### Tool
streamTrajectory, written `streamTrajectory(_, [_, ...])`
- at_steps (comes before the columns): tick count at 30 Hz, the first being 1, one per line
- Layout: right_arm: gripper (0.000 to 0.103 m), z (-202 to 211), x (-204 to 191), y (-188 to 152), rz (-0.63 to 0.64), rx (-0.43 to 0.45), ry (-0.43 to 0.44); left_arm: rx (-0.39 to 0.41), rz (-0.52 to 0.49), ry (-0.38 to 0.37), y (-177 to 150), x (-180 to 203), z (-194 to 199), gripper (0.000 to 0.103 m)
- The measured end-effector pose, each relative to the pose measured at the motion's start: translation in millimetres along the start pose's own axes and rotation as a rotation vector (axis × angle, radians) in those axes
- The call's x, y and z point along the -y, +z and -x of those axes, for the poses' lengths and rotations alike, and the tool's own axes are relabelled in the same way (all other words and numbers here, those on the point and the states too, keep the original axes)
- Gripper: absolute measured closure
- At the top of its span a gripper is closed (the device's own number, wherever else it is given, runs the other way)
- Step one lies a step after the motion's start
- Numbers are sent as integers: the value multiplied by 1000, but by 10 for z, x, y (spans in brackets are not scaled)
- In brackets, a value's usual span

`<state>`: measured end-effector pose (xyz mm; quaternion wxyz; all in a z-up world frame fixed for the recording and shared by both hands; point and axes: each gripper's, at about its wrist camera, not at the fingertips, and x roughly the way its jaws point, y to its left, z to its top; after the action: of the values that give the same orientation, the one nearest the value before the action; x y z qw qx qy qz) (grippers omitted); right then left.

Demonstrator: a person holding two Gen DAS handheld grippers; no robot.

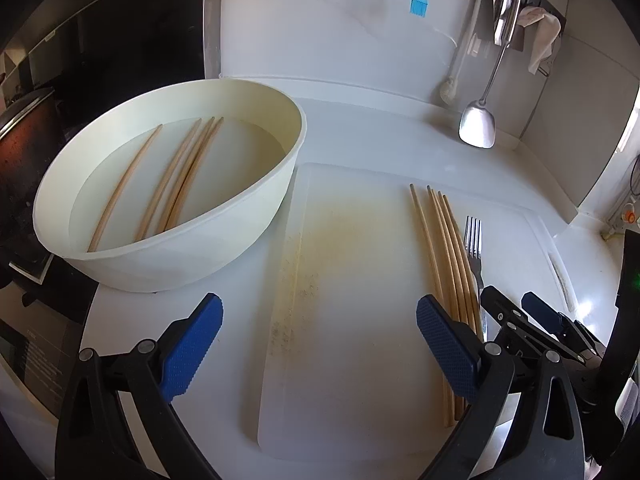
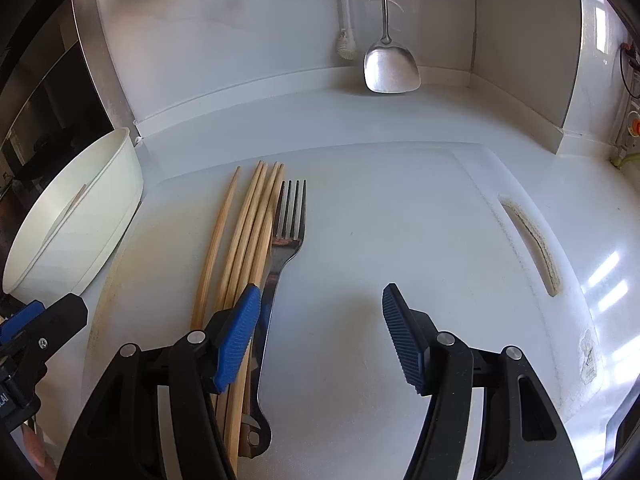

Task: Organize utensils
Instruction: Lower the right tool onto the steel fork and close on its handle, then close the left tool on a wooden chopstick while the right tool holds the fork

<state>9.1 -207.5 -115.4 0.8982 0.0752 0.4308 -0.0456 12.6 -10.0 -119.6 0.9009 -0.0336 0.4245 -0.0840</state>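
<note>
Hovering w/ both grippers' fingers released, right gripper (image 2: 316, 332) could nudge chopsticks (image 2: 244, 232) while grabbing fork (image 2: 286, 240).

No text, label, brand or number is legible in either view. In the right wrist view, at the lower left edge of the frame, a black gripper part (image 2: 8, 400) carries a few small pale letters, cut off by the frame edge and too small to read. In the left wrist view, at the lower left of the frame, the dark front of an appliance (image 1: 36, 356) bears faint rows of pale print, blurred beyond reading.
</note>
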Motion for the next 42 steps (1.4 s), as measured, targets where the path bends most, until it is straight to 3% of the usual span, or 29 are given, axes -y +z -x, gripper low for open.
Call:
streamTrajectory(16, [42,-15,-197,-104,91,-3,-70,-11,10,-12,4,-14,-38,7])
streamTrajectory(22, [43,-4,-180,-128,105,13,-49,-22,4,-11,0,32,-98,7])
streamTrajectory(25, [57,-2,-193,-120,131,21,-31,-24,-2,-17,13,77,-126,7])
streamTrajectory(28, [79,-4,-206,-104,148,26,-19,-25,-18,-22,31,150,-167,7])
streamTrajectory(32, [93,-5,-98,-82,120,26,-3,-30,-35,-37,49,244,-239,7])
streamTrajectory(42, [95,-26,281,-28,45,36,-25,-51,-79,-52,99,461,-479,7])
